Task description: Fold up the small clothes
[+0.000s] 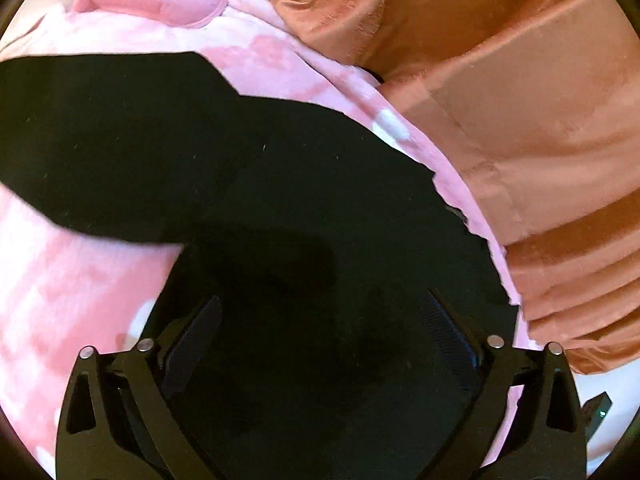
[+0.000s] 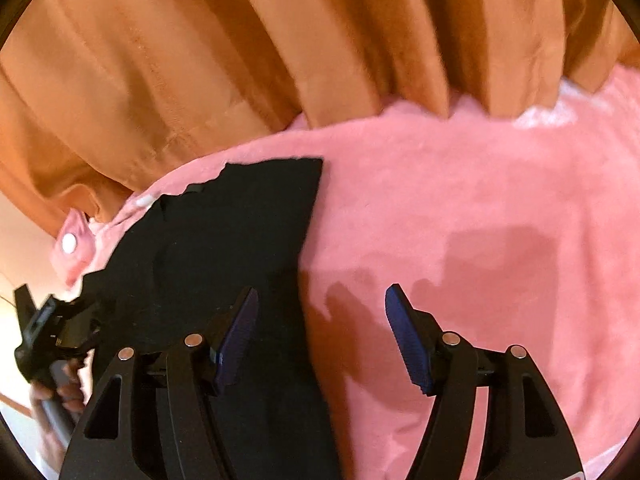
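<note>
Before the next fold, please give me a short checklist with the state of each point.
1. Black garment lies on the pink blanket: ok.
2. Left claw open, nothing clamped: ok.
3. Right claw open, empty: ok.
4. Garment lies flat, without wrinkles: cannot tell, too dark.
5. Garment clear of the orange curtain: ok.
6. Right claw centred over the garment: not ok, only one finger is over it.

No words, labels, brand marks, numbers or signs can be read in either wrist view. The flat black cloth garment (image 1: pixel 280 200), the fluffy pink blanket (image 2: pixel 460 208) beneath it and the orange pleated curtain (image 2: pixel 200 40) behind the blanket all show plain surfaces, with no print or tag legible.
</note>
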The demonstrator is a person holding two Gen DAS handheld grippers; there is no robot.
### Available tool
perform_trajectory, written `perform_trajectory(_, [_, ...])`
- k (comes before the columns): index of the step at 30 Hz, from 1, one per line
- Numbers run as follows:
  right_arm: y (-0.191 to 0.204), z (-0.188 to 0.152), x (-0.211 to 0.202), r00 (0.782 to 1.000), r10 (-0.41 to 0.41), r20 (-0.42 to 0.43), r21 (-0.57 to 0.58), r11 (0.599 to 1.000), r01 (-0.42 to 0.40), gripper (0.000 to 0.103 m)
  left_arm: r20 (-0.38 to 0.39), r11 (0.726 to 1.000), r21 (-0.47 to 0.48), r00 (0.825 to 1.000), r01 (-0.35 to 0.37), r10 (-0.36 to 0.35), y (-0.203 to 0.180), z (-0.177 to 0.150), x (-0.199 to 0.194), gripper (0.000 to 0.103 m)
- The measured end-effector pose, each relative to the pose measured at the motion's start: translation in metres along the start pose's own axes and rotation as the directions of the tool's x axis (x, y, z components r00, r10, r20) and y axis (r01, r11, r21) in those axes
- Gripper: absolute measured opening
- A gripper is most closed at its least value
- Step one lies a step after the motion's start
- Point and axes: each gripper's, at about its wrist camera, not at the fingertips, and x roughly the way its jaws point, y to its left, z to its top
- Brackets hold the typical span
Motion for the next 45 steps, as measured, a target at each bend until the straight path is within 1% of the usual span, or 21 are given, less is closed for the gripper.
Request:
perform_trajectory(6, [0.036,-0.004,0.049,0.998,-0.011,-0.061,-0.095,0.996,0.005,0.062,0.041,0.986,0.152,0.997,-0.069,0.064,-0.027,-0.005,0.014,0.083])
perform_trajectory(7, [0.042,-0.004,0.054,0.998,-0.021,-0.058,-0.120,0.993,0.014,0.057,0.046,0.980,0.180,0.996,-0.079,0.072,-0.029,-0.005,0.015,0.079])
perform_trajectory(8, [0.046,-0.004,0.057,0.998,-0.030,-0.053,-0.135,0.991,0.022,0.038,0.049,0.976,0.197,0.996,-0.089,0.081,-0.030,-0.004,0.016,0.076])
perform_trajectory(9, [0.048,-0.001,0.059,0.997,-0.060,-0.047,-0.153,0.987,0.053,0.012,0.049,0.974,0.204,0.995,-0.095,0.086,-0.029,-0.002,0.016,0.066])
perform_trajectory(12, [0.022,0.011,0.046,1.000,-0.021,-0.019,-0.038,0.999,0.020,0.005,0.042,0.978,0.189,0.995,-0.094,0.087,-0.016,0.006,0.014,0.060])
perform_trajectory(14, [-0.005,0.018,0.036,0.996,-0.086,0.018,0.022,0.996,0.086,0.000,0.038,0.985,0.156,0.997,-0.074,0.069,-0.008,0.012,0.011,0.060])
perform_trajectory(16, [-0.039,0.021,0.033,0.983,-0.183,0.015,0.074,0.981,0.181,0.000,0.036,0.990,0.126,0.998,-0.058,0.054,-0.002,0.013,0.008,0.060])
perform_trajectory(19, [-0.064,0.019,0.023,0.993,-0.114,-0.008,0.191,0.975,0.113,0.001,0.046,0.996,0.086,0.998,-0.037,0.033,-0.003,0.013,0.000,0.062])
perform_trajectory(22, [-0.026,0.019,-0.003,1.000,0.002,0.018,0.077,0.997,-0.004,0.013,0.063,0.998,0.056,0.998,-0.012,0.009,-0.004,0.013,-0.012,0.071])
perform_trajectory(23, [-0.011,0.016,-0.007,0.999,0.045,-0.002,0.023,0.999,-0.045,0.021,0.064,0.999,0.051,0.998,-0.008,0.005,-0.004,0.012,-0.013,0.073])
perform_trajectory(24, [0.007,0.008,-0.010,0.994,0.104,-0.032,-0.025,0.994,-0.104,0.037,0.060,0.999,0.051,0.998,-0.006,0.003,-0.004,0.011,-0.013,0.075])
perform_trajectory(26, [0.031,-0.009,-0.001,0.976,0.181,-0.122,-0.053,0.981,-0.189,0.049,0.025,0.998,0.055,0.999,-0.024,0.022,-0.001,0.009,-0.002,0.075])
perform_trajectory(29, [0.048,-0.024,0.027,0.945,0.229,-0.233,-0.020,0.971,-0.240,0.049,0.023,0.999,0.028,0.999,-0.031,0.031,0.004,0.005,0.006,0.074])
perform_trajectory(30, [0.047,-0.024,0.038,0.948,0.212,-0.238,-0.010,0.975,-0.221,0.049,0.024,0.999,0.038,0.999,-0.038,0.038,0.002,0.005,0.006,0.073])
perform_trajectory(31, [0.044,-0.023,0.042,0.955,0.197,-0.220,-0.003,0.979,-0.203,0.049,0.031,0.998,0.052,0.999,-0.039,0.037,-0.002,0.005,0.007,0.062])
perform_trajectory(32, [0.034,-0.016,0.046,0.967,0.184,-0.178,0.027,0.983,-0.182,0.047,0.040,0.997,0.067,0.998,-0.042,0.040,-0.004,0.004,0.008,0.045])
perform_trajectory(35, [0.007,-0.007,0.046,0.982,0.167,-0.089,0.143,0.978,-0.154,0.003,0.050,0.992,0.084,0.995,-0.091,0.087,-0.004,0.005,0.010,0.022])
perform_trajectory(37, [-0.019,-0.003,0.039,0.990,0.137,-0.026,0.223,0.966,-0.128,0.003,0.041,0.991,0.090,0.995,-0.100,0.096,0.001,0.009,0.011,0.011])
perform_trajectory(38, [-0.028,-0.003,0.036,0.994,0.109,-0.018,0.239,0.966,-0.101,0.002,0.038,0.992,0.080,0.995,-0.094,0.091,0.003,0.011,0.011,0.009])
perform_trajectory(40, [-0.039,-0.003,0.036,0.992,0.121,-0.022,0.251,0.962,-0.112,0.002,0.040,0.995,0.070,0.997,-0.075,0.072,0.009,0.014,0.012,0.008])
perform_trajectory(45, [-0.009,-0.001,0.037,0.997,0.039,-0.068,0.133,0.991,-0.029,0.007,0.029,0.999,0.021,0.999,-0.047,0.046,0.010,0.016,0.005,0.008])
